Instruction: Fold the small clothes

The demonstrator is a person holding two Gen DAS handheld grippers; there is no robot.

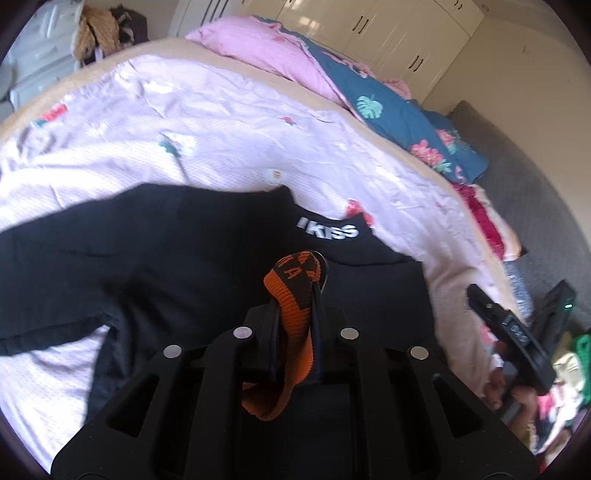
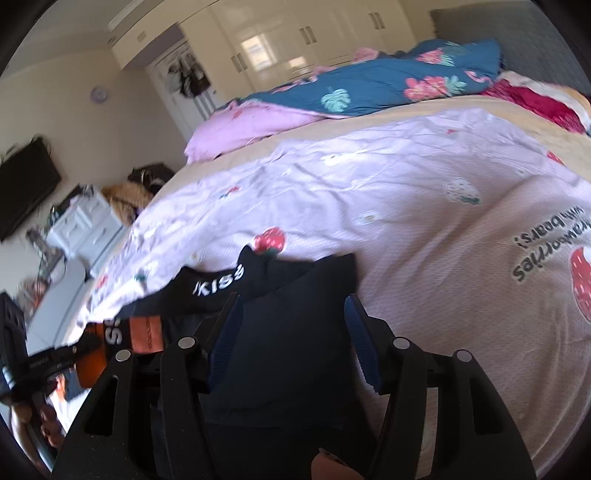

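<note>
Orange-and-black cuff [image 1: 291, 295] runs lengthwise between left gripper [image 1: 293, 284] fingers.

The bed [image 1: 110, 79] carries a pale pink strawberry-print sheet [image 1: 207, 136] spread across its middle. A black garment [image 1: 155, 258] lies flat on the sheet toward 6 o'clock in the left wrist view. A pink and blue floral duvet [image 1: 373, 107] is bunched along the bed's edge toward 1 o'clock, with a red blanket [image 1: 480, 218] at 3 o'clock

- The garment [image 1: 177, 251] lies on the sheet [image 1: 221, 140], near.
- The quilt [image 1: 391, 110] lies beyond it, far right.
- The wardrobe [image 1: 388, 33] stands behind the quilt.
</note>
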